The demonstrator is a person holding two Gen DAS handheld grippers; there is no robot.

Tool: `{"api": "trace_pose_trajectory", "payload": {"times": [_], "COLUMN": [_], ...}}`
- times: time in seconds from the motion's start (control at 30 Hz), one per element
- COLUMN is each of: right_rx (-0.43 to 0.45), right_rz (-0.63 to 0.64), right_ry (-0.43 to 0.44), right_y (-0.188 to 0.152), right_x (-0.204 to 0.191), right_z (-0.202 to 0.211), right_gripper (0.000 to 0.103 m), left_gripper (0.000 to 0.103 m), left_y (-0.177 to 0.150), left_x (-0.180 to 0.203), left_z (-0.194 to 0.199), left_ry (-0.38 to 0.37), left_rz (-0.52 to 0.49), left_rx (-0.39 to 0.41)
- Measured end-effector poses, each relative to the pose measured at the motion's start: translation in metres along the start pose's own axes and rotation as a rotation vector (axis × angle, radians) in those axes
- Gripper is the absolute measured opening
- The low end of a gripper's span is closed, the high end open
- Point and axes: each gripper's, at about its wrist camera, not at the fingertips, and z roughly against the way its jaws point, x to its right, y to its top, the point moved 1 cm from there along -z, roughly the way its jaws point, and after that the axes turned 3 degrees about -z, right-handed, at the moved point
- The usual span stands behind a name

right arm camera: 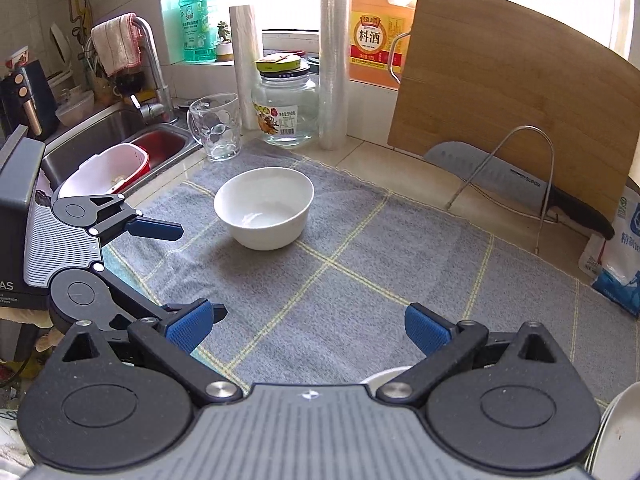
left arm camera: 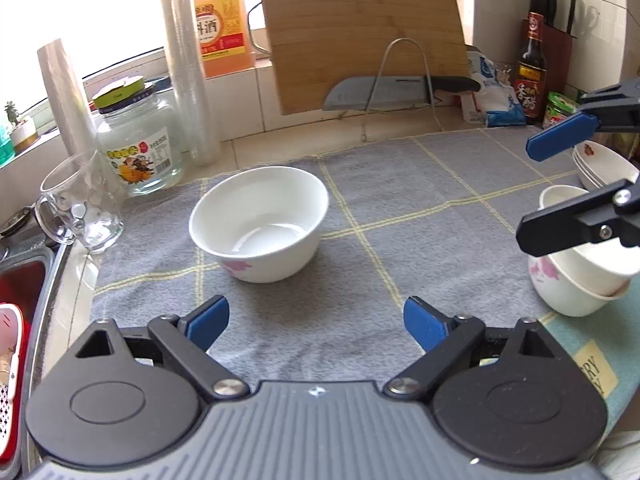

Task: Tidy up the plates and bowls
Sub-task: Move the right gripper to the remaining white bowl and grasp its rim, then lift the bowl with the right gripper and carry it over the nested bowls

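Observation:
A single white bowl [left arm camera: 256,220] with a pink flower print stands upright on the grey checked mat [left arm camera: 400,240], a little ahead of my left gripper [left arm camera: 318,324], which is open and empty. My right gripper [left arm camera: 528,192] hangs open at the right, in front of two nested white bowls [left arm camera: 576,284] and a stack of shallow dishes [left arm camera: 604,168]. In the right wrist view the same bowl [right arm camera: 264,208] sits well ahead of my right gripper [right arm camera: 306,328], open with only mat between its fingers. My left gripper [right arm camera: 198,272] reaches in from the left.
A glass mug [left arm camera: 80,204], a jar [left arm camera: 140,148] and a sleeve of cups [left arm camera: 188,60] line the mat's far left. A cutting board [left arm camera: 360,32] and knife [left arm camera: 392,90] lean on a wire rack behind. The sink [right arm camera: 120,140] lies left; bottles [left arm camera: 532,68] and a bag [right arm camera: 616,256] stand right.

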Motion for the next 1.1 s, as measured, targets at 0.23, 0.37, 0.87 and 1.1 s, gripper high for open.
{"api": "trace_pose_trajectory", "payload": {"times": [0.23, 0.37, 0.87, 1.1], "right_rx": [-0.001, -0.015, -0.093, -0.136], "right_rz": [0.012, 0.007, -0.037, -0.048], "right_ry": [0.028, 0.038, 0.093, 0.134], "right_y": [0.038, 0.055, 0.093, 0.099], "right_x": [-0.019, -0.02, -0.013, -0.006], "right_z": [-0.041, -0.063, -0.134, -0.156], "right_gripper": [0.103, 0.103, 0.098, 0.084], "left_gripper": [0.094, 0.094, 0.093, 0.092], "left_y": [0.003, 0.005, 0.008, 0.011], "left_x": [-0.032, -0.039, -0.048, -0.051], "left_z": [-0.017, -0.027, -0.055, -0.06], "left_ry": [0.031, 0.031, -0.078, -0.118], "left_rz": [0.004, -0.007, 0.021, 0.031], "left_rx": [0.053, 0.069, 0.102, 0.114]}}
